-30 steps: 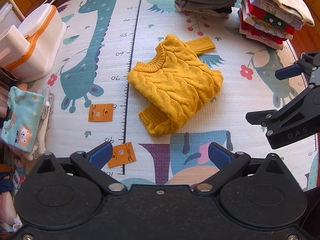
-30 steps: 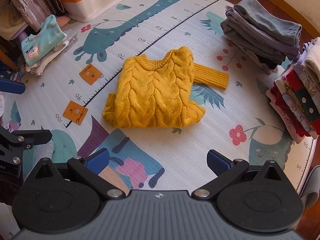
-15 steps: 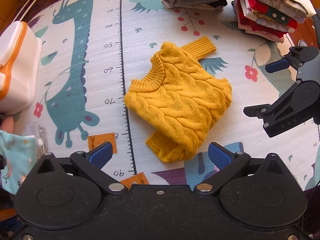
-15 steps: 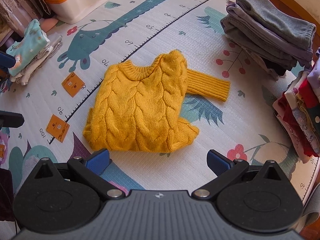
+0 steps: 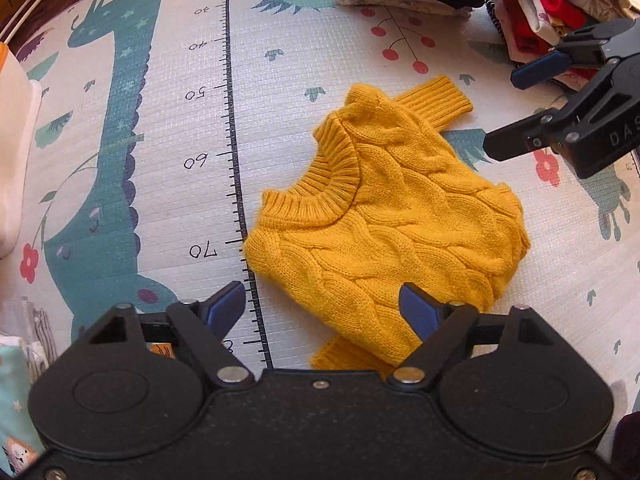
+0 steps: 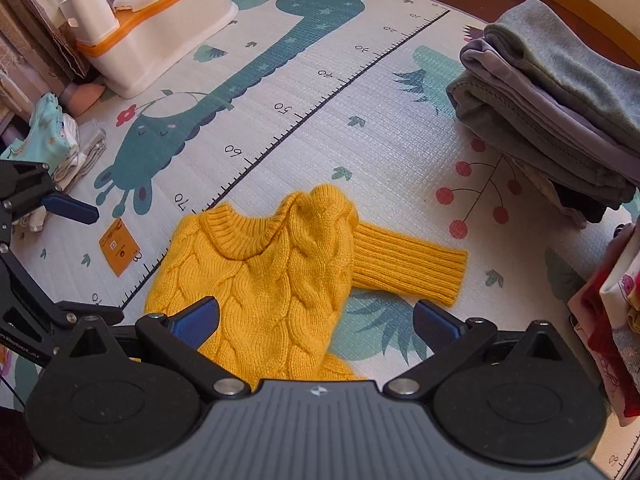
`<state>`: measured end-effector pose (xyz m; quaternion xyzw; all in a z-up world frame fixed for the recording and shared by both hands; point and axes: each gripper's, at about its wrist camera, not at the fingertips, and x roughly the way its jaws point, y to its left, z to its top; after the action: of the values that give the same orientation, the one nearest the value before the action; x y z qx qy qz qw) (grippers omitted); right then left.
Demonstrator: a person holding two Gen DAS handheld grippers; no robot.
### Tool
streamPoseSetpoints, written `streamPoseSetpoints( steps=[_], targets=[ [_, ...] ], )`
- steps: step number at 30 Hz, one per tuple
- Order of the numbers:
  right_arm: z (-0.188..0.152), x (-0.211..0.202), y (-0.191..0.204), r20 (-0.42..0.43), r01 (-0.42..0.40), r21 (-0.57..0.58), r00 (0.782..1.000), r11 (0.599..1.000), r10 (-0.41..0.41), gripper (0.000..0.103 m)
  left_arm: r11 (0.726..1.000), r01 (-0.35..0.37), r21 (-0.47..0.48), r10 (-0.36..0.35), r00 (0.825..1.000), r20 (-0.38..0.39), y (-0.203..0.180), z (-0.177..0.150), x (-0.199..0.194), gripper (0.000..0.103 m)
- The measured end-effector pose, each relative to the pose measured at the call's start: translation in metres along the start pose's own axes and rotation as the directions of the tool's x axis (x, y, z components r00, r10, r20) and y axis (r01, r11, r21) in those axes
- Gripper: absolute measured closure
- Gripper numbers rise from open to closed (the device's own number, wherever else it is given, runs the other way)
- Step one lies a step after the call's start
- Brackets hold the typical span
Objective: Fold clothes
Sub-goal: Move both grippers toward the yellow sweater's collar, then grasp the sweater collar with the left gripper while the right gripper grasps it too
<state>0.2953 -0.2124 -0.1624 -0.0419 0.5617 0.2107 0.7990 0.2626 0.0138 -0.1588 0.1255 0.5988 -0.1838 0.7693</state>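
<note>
A yellow cable-knit sweater (image 5: 392, 220) lies partly folded on the play mat, collar toward the printed ruler line, one ribbed sleeve (image 6: 408, 266) sticking out to the far side. My left gripper (image 5: 324, 308) is open and empty, just above the sweater's near shoulder edge. My right gripper (image 6: 316, 320) is open and empty, low over the sweater's hem side. The right gripper also shows in the left wrist view (image 5: 560, 120), and the left gripper shows in the right wrist view (image 6: 36, 216).
A pile of folded grey clothes (image 6: 552, 112) and a pile of colourful folded clothes (image 5: 560, 4) stand beyond the sweater. A white and orange bin (image 6: 160, 20) stands at the mat's far corner. A pale blue garment pile (image 6: 52, 140) and an orange card (image 6: 119, 246) lie nearby.
Both grippers have moved forward and down toward the sweater, which now fills more of each view. Both stayed open. The sweater has not moved.
</note>
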Motion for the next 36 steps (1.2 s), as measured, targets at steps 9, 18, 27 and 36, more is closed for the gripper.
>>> streamPoseSetpoints(
  steps=[9,18,27,36],
  targets=[
    [0.024,0.056,-0.007,0.004,-0.017,-0.056,1.0,0.998,0.017,0.021,0.995,0.056,-0.076,-0.053,0.998,0.038,0.055,0.011,0.039,0.041],
    [0.032,0.096,-0.007,0.062,-0.026,-0.14,0.997,0.99,0.035,0.021,0.989,0.134,-0.068,-0.132,0.991,0.035,0.079,0.02,0.075,0.041],
    [0.047,0.123,-0.012,0.101,-0.059,-0.171,0.992,0.984,0.077,0.021,0.98,0.184,-0.081,-0.184,0.983,0.006,0.077,0.024,0.101,0.041],
    [0.045,0.13,-0.025,0.061,-0.164,-0.108,0.983,0.981,0.171,0.063,0.982,0.188,-0.029,-0.188,0.982,0.009,0.058,0.026,0.101,0.07]
  ],
)
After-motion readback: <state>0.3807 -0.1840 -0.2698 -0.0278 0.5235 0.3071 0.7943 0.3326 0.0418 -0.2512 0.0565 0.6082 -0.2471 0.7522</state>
